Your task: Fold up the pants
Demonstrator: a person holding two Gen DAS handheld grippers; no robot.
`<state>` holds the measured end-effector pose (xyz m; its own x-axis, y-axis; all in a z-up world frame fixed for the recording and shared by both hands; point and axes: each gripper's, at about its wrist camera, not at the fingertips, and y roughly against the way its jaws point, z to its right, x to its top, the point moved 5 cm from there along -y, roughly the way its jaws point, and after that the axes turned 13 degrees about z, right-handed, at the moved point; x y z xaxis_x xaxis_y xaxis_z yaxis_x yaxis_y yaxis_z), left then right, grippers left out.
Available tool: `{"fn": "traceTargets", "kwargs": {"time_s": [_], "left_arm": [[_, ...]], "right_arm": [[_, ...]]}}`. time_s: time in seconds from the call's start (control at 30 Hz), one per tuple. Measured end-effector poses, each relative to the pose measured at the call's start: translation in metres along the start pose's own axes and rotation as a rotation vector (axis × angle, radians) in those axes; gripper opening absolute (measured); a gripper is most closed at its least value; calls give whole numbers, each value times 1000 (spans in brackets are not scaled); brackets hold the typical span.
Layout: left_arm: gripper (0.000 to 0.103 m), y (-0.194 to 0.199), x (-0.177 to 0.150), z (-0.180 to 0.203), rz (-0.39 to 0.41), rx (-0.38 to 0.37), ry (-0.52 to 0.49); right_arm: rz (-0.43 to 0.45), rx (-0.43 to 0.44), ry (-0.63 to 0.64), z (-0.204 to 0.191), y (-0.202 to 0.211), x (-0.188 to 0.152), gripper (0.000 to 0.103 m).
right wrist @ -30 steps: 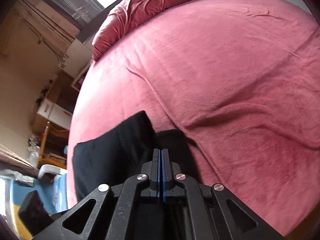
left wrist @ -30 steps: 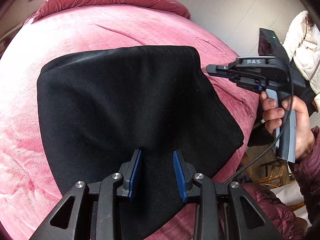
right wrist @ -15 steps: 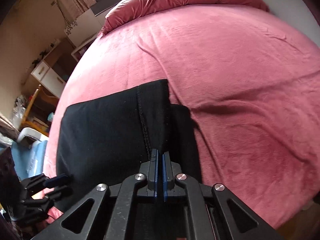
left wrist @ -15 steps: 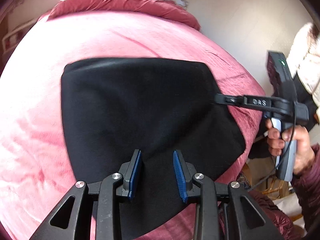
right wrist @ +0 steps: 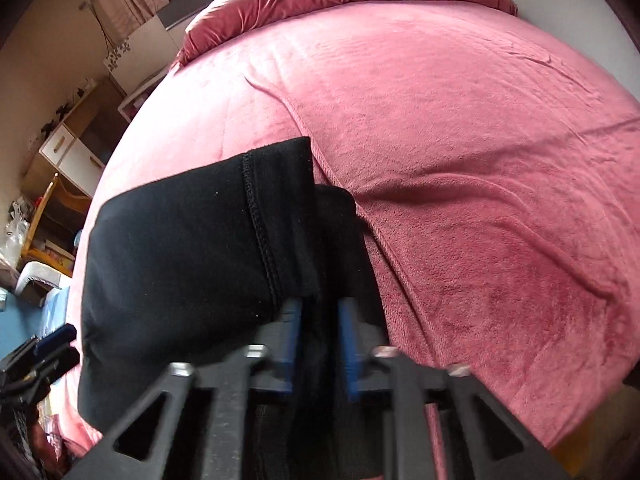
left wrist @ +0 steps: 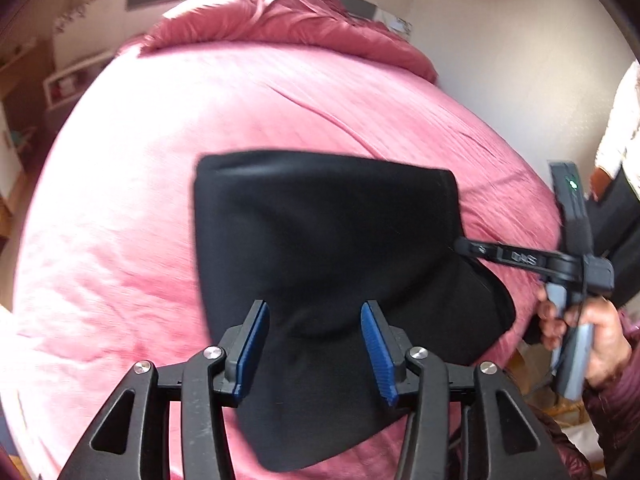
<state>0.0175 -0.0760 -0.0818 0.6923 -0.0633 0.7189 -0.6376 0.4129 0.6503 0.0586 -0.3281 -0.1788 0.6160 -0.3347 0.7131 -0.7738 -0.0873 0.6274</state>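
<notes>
On the bed (left wrist: 120,208) the folded pants (left wrist: 320,240) lie flat; both the left tongs (left wrist: 314,346) and right tongs (right wrist: 318,344) have just been opening, pads clear of cloth, apparently releasing the fold.

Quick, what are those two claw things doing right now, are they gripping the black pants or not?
Left gripper: open, jaws just widened, above the black pants, not pinching.
Right gripper: open, jaws just parted; cloth between them, unpinched.

Left gripper (left wrist: 314,346) is pointing steeply down, jaws just opening wide. Right gripper (right wrist: 318,336) is angling down too, jaws just opening, right hand (left wrist: 588,340) gripping its handle.
</notes>
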Motion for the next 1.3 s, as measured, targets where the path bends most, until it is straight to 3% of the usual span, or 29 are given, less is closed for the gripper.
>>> {"fn": "traceTargets", "kwargs": {"time_s": [0.03,0.17,0.27,0.37,0.8,1.07,1.3], "left_arm": [[53,5,-2,-4,16,23,-4],[64,15,3,-12,45,66,-8],[64,18,5,-21,51,69,-5],[76,13,4,-24,43,63,7],[83,-9,-5,-36,-3,52,30],[84,-26,-13,-42,-50,-6,85],[84,-32,-22,-62,-54,-170,341]], "right_arm": [[5,3,-3,2,5,-1,57],[-6,40,-20,3,15,-7,59],[-23,69,-39,10,18,-16,68],[-40,77,-58,12,18,-20,70],[-117,154,-78,15,-14,-16,78],[-145,205,-112,24,-21,-21,82],[-168,284,-157,35,-15,-28,82]]}}
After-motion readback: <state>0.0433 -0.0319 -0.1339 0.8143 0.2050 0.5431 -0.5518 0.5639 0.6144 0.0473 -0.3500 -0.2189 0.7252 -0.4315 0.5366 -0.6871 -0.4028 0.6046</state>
